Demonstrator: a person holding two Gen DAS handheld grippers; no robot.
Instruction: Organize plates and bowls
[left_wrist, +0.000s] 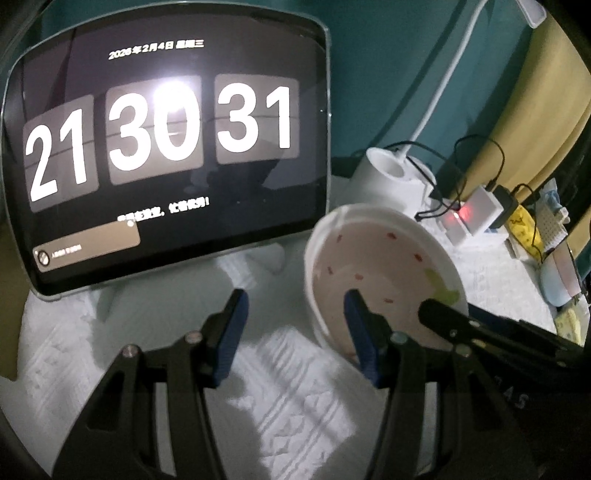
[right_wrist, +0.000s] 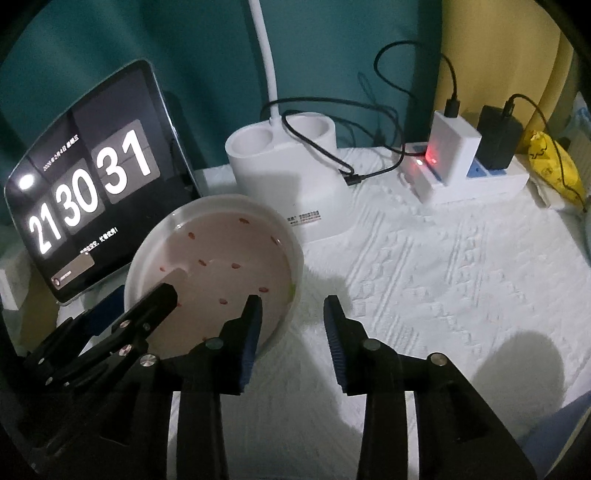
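The shallow white ceramic plate with small red specks (right_wrist: 221, 258) rests on the white textured cloth over the counter (right_wrist: 424, 277), just before the tablet clock (right_wrist: 85, 206). Both jaws stand spread, pinching nothing: the right hand-held gripper (right_wrist: 291, 306) straddles the plate's near rim, probably releasing it, while the left hand-held gripper (left_wrist: 295, 299) flanks the opposite rim.

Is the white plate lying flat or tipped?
Tipped: the plate leans with its far rim raised, its inside facing the cameras.
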